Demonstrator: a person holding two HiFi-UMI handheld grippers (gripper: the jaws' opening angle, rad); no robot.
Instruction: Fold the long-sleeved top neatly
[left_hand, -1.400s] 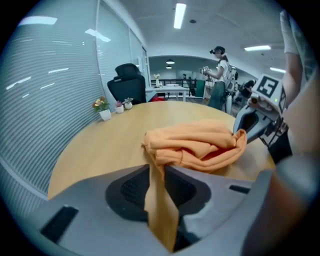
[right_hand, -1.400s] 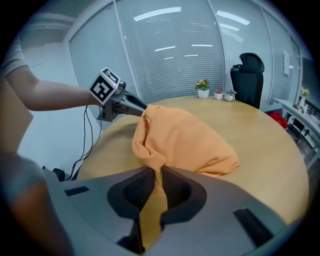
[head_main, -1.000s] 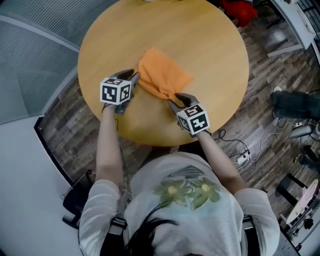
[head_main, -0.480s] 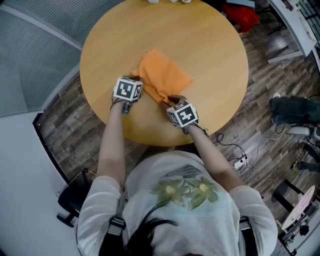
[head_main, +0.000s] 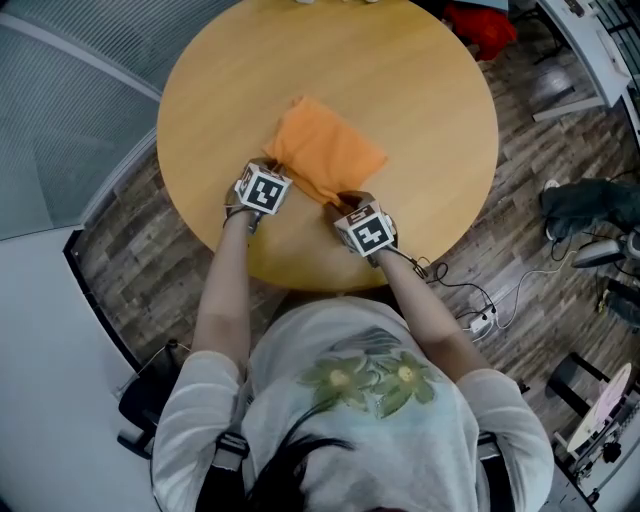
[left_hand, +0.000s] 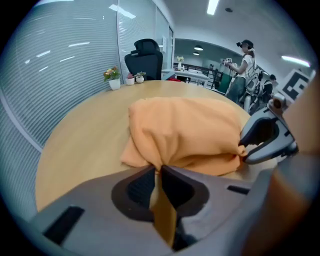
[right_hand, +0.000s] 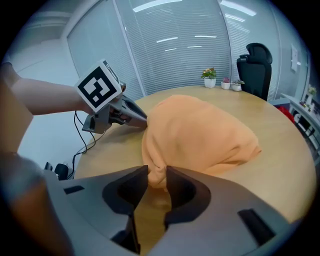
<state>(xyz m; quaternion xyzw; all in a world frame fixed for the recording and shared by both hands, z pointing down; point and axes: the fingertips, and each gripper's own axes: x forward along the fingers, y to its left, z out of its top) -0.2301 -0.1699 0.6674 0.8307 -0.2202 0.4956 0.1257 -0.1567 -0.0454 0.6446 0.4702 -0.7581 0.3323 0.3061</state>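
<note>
Your left hand-held gripper (left_hand: 159, 169) and right hand-held gripper (right_hand: 157, 172), jaws just tightening, each clamp a near corner of the top (head_main: 325, 155), probably to square the fold.

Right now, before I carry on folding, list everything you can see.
long-sleeved top: one, orange, bunched on the near half of the table.
table: one, round, light wood, under the top.
potted plants: three, white pots, at the table's far edge.
office chair: one, black, beyond the plants.
power strip: one, white with dark cables, on the floor right of the table.
left claw: one, grey; jaws have just been closing, pinched on the top's near left edge.
right claw: one, grey; jaws have just been closing, pinched on a fold at the top's near right edge.
</note>
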